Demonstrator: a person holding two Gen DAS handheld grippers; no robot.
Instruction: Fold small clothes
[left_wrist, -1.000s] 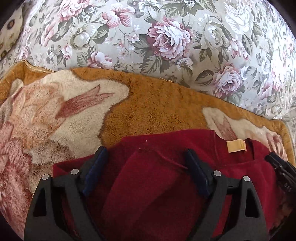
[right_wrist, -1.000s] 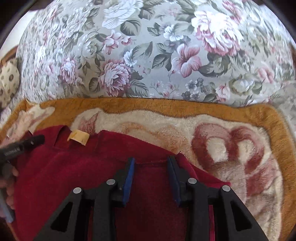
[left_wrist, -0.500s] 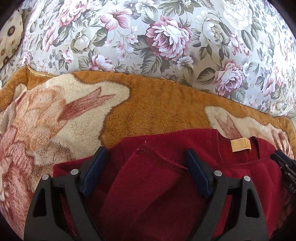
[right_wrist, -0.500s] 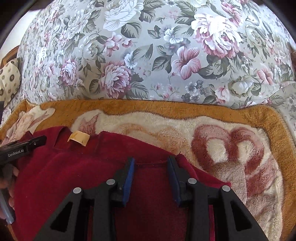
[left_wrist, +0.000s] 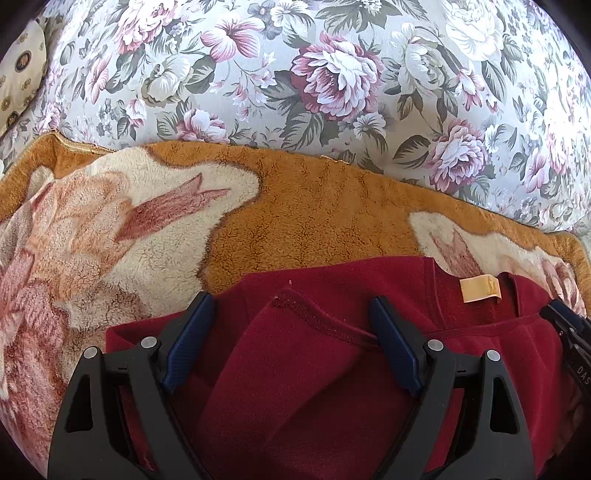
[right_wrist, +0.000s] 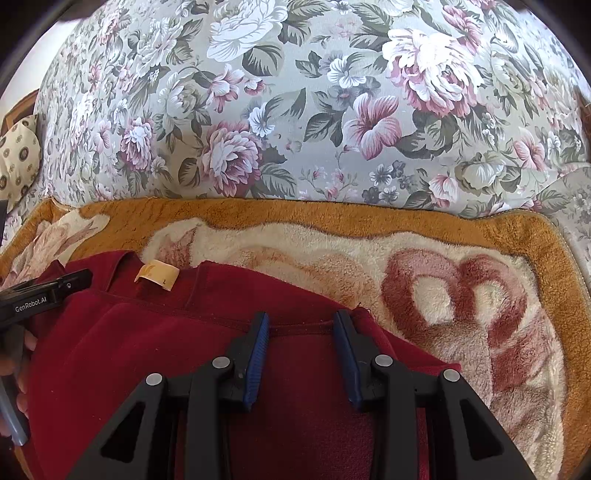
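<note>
The dark red garment (left_wrist: 369, 369) lies on a plush orange-and-cream blanket (left_wrist: 314, 214), neckline and tan label (left_wrist: 479, 288) toward the blanket's far edge, with a floral cushion (left_wrist: 332, 81) rising behind that edge. The left claw (left_wrist: 291, 343) stands wide apart over a sleeve flap already folded inward, its pads flanking the stitched hem without pinching it. The right claw (right_wrist: 303, 358) is about half open over the opposite shoulder hem; fleece lies between its pads, but I cannot tell whether they press on it.

Risks, as I judge them: the thick fleece could spring back and undo the fold once released, and the fluffy blanket may drag the fabric, bunching it. A pad might also snag blanket pile with the hem. The two claws sit near each other at the collar, so a careless sweep could knock them together.
</note>
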